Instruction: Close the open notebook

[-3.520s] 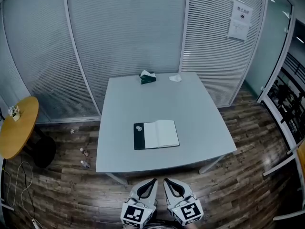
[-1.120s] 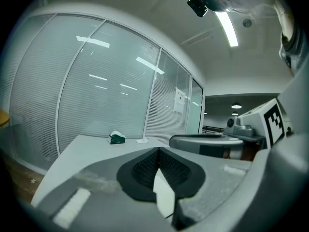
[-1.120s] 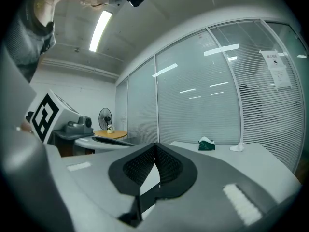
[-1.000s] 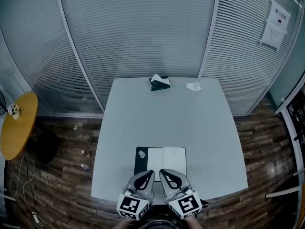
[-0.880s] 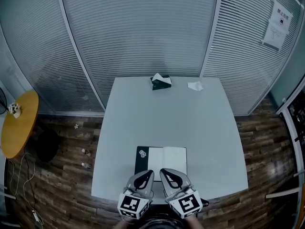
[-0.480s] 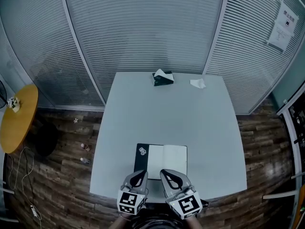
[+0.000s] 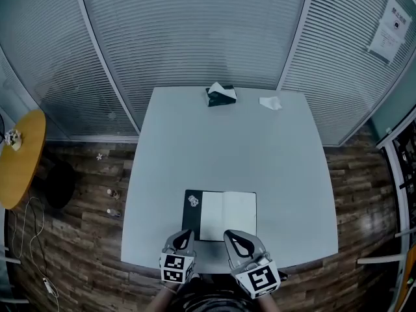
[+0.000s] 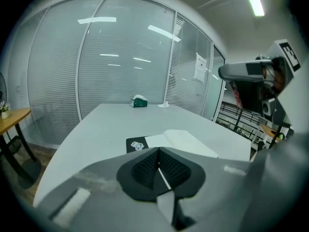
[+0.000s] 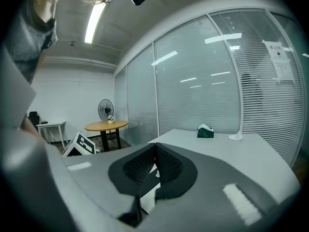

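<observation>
Notebook (image 7: 220,215) lies open and flat on the grey table (image 7: 221,148), near the table's front edge, roughly centred L-R. Left half is the black cover w/ a small sticker (image 7: 192,201); white pages are spread to the right.

L gripper (image 7: 182,237): jaws together, pads meeting at the tip, nothing between them. In head view the tip sits at the notebook's near-left corner, over the black cover side. Contact w/ the cover: can't tell. In the left gripper view the notebook is ahead of and below the jaws, not in them.

R gripper (image 7: 235,237): jaws closed too, empty. The tip is at the notebook's near edge, on the white page side. In the right gripper view only a sliver of white page and black cover shows through the gap under the pads; the notebook is below the jaws, not gripped.

The grippers are side by side, apart from each other, w/ both marker cubes hanging off the table's front edge.

Far edge of table: green tissue box (image 7: 221,95) and a crumpled white paper (image 7: 268,103) close to its right, both well apart from the notebook. A round yellow side table (image 7: 16,164) stands off to the left on the wood floor. Glass partition w/ blinds is behind the table.
</observation>
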